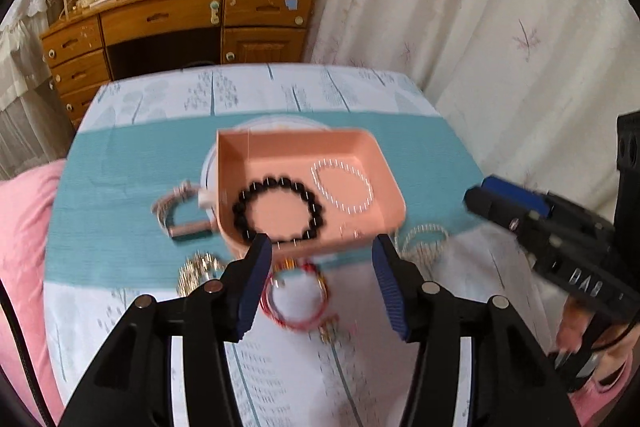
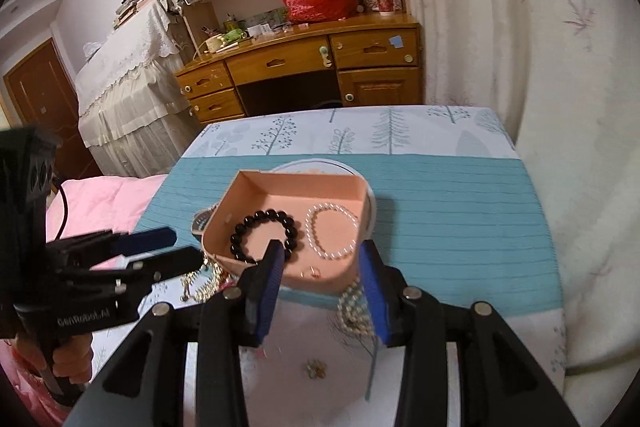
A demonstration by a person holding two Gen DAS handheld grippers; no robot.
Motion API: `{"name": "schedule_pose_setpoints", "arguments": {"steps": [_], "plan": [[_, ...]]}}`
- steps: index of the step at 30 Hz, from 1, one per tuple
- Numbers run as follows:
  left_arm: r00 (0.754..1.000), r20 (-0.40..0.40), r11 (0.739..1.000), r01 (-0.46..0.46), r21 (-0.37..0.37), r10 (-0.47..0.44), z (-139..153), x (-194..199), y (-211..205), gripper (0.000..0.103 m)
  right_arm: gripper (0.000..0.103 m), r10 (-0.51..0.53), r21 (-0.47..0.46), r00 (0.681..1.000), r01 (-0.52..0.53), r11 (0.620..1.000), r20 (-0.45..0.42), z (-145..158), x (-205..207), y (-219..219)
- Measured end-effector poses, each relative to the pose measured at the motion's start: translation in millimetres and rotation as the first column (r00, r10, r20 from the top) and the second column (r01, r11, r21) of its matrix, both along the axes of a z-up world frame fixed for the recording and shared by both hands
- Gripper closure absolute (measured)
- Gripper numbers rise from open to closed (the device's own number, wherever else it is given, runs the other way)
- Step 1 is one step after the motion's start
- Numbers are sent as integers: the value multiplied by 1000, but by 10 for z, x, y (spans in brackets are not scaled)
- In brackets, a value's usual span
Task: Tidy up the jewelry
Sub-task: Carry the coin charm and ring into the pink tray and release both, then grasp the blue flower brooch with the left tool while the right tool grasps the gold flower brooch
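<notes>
The left gripper (image 1: 322, 247) has its blue ribbed fingers (image 1: 256, 283) apart, with nothing between them; below the gap lies a red cord bracelet (image 1: 294, 301) on the printed tablecloth (image 1: 140, 307). The right gripper (image 2: 322, 255) is also partly open and holds nothing; its fingers (image 2: 374, 291) hang over the near edge of the pink tray (image 2: 296, 195).

The tray is shallow with rounded corners and a smooth matte floor. Inside lie a bracelet of round black glossy beads (image 2: 264, 235) and, just beside it, a thin pearl bracelet (image 2: 332, 231). The tray rests partly on a round white plate (image 2: 320, 165), in the middle of the table.

Just outside the near rim lie a pearl strand (image 2: 354, 307) on the right, a pile of gold chain (image 2: 204, 283) on the left, and a small gold piece (image 2: 316, 371) nearer the camera. A metal watch (image 1: 176, 207) lies left of the tray. The far teal stripe (image 2: 460, 211) is bare cloth, with free room to the right.
</notes>
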State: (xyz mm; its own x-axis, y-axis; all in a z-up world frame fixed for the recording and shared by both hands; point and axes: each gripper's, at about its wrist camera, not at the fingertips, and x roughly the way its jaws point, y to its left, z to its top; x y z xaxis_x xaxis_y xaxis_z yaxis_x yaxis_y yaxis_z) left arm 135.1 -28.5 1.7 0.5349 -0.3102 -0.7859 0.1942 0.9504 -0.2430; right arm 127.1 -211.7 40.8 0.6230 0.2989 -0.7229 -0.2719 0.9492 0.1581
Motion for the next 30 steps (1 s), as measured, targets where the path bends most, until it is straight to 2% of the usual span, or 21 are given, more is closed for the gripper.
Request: {"name": "schedule_pose_setpoints", "arguments": {"steps": [6, 9, 13, 17, 20, 25, 30], "plan": [[998, -64, 1000, 12, 14, -11, -223, -246, -63, 50, 64, -55, 35, 998, 55, 998, 3, -47, -248, -128], [997, -82, 998, 15, 62, -9, -362, -342, -109, 50, 64, -77, 35, 997, 77, 996, -7, -171, -345, -151], [995, -94, 996, 29, 79, -22, -542, -440, -125, 50, 64, -76, 24, 997, 77, 997, -15, -398, -461, -176], [995, -86, 992, 65, 113, -55, -686, -529, -167, 50, 64, -58, -14, 997, 57, 998, -42, -592, -522, -186], [993, -84, 990, 89, 108, -80, -771, -596, -177, 50, 64, -18, -5, 999, 17, 1000, -45, -686, -593, -197], [991, -40, 987, 132, 94, -129, -795, -682, -212, 50, 64, 38, -43, 999, -39, 998, -21, -799, -699, -134], [988, 5, 983, 155, 103, -156, -803, -706, -271, 50, 64, 71, -64, 997, -73, 995, -42, -927, -699, -71]]}}
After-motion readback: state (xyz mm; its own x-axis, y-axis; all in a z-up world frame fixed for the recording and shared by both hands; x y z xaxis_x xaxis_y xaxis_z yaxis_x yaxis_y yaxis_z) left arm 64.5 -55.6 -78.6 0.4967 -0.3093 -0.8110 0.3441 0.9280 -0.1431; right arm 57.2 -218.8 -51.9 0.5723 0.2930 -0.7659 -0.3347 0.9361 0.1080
